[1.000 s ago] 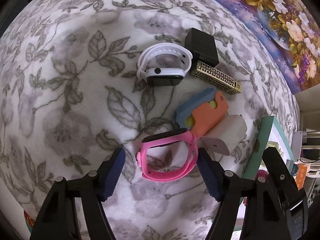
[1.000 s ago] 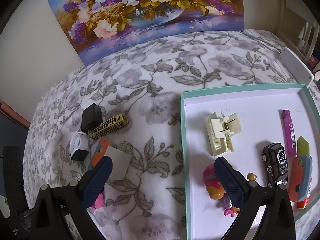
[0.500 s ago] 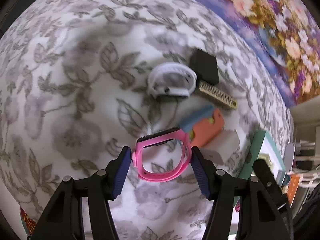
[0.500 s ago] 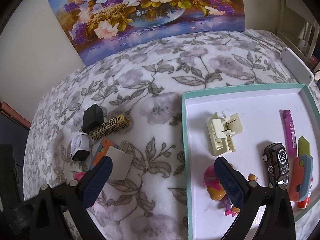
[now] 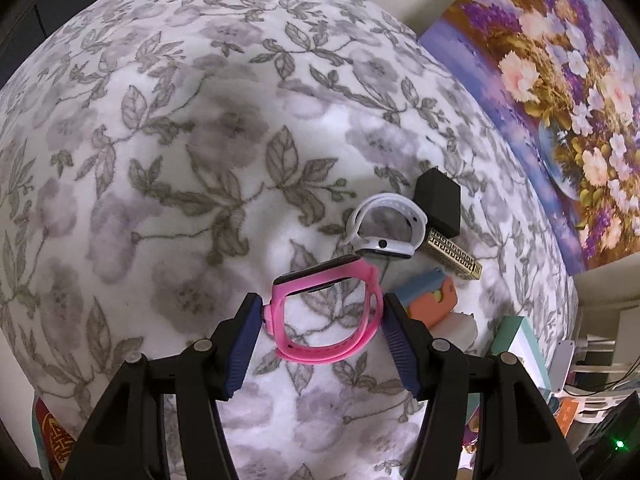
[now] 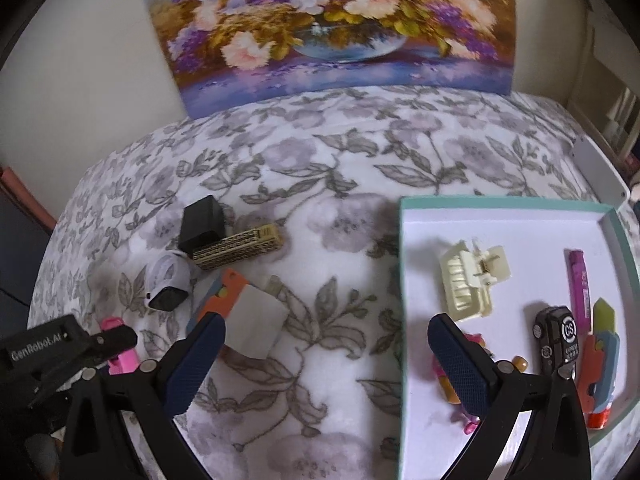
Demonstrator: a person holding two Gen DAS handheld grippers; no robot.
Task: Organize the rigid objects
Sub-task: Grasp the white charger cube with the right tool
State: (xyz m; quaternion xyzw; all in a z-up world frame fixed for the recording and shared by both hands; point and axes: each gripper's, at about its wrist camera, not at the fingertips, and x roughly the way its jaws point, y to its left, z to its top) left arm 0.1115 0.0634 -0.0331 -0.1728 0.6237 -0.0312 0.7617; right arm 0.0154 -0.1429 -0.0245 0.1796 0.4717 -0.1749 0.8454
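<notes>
- Floral grey-and-white bedspread [image 5: 168, 184] underfoot of everything; flower painting [image 6: 332, 24] propped against the wall behind.
- Left gripper [image 5: 322, 320] pointing steeply down, blue pads pressed on either side of the pink watch [image 5: 326, 312], band looped between them, screen edge up.
- Same pink watch peeking out beside the left gripper's black body at the lower left of the right wrist view.
- Just beyond the held watch: white watch [image 5: 386, 226], black box [image 5: 438, 200], gold patterned bar [image 5: 454, 254], orange-and-blue piece [image 5: 434, 296], white block [image 6: 256, 328], all close together on the spread.
- Right gripper [image 6: 324, 360] spread wide, nothing between the pads, hovering over the bedspread at the left edge of the teal-rimmed tray [image 6: 504, 202].
- Inside the tray: cream hair claw [image 6: 468, 284], black toy car [image 6: 556, 336], pink marker [image 6: 578, 280], multicoloured cutter [image 6: 602, 364], small pink toy partly hidden behind the right finger.
</notes>
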